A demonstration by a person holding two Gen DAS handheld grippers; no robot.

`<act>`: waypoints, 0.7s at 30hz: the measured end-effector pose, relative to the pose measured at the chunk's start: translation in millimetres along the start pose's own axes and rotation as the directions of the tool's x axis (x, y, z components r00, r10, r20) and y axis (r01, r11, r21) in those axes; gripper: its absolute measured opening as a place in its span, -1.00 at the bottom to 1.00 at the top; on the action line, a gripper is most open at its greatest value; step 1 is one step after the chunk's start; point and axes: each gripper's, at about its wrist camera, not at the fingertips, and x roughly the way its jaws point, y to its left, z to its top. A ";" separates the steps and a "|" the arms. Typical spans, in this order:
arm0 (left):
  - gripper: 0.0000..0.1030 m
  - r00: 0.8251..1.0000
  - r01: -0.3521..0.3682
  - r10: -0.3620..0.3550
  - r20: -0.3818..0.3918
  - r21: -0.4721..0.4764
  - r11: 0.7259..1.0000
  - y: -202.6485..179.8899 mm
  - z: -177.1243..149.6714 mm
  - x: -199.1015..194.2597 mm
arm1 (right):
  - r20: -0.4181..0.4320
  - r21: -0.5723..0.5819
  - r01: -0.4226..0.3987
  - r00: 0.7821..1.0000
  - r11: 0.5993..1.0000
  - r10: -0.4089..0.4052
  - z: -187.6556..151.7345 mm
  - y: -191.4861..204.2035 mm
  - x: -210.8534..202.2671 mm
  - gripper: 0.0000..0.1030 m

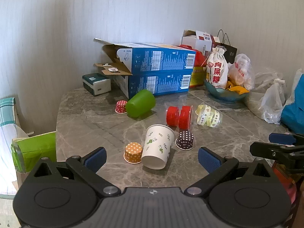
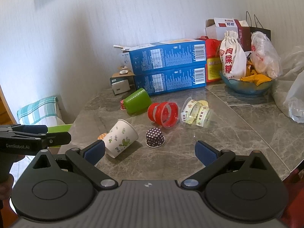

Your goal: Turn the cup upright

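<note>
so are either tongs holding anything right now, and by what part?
Nothing is held. The left tongs and right tongs are both open and empty; the white leaf-print paper cup lies on its side on the grey marble table, untouched.

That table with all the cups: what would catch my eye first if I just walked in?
Probably the tipped-over cups strewn across the grey marble table: a white paper cup with leaf prints lying on its side nearest the left gripper, and a bright green cup on its side further back. Behind them, two stacked blue boxes stand against the wall.
</note>
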 end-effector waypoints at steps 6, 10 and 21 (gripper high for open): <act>1.00 1.000 0.004 -0.004 0.000 -0.001 1.000 0.4 0.6 -0.9 | -0.003 0.003 0.003 1.000 1.000 -0.003 -1.1 -0.2 -1.5 0.98; 1.00 1.000 0.009 -0.009 -0.001 0.002 1.000 0.6 0.5 -2.1 | -0.003 0.003 0.003 1.000 1.000 -0.003 -1.3 0.1 -1.8 0.98; 1.00 1.000 0.015 -0.015 0.002 0.000 1.000 -0.1 -0.6 -4.8 | -0.003 0.008 0.001 1.000 1.000 -0.001 -2.3 -0.7 -3.0 0.98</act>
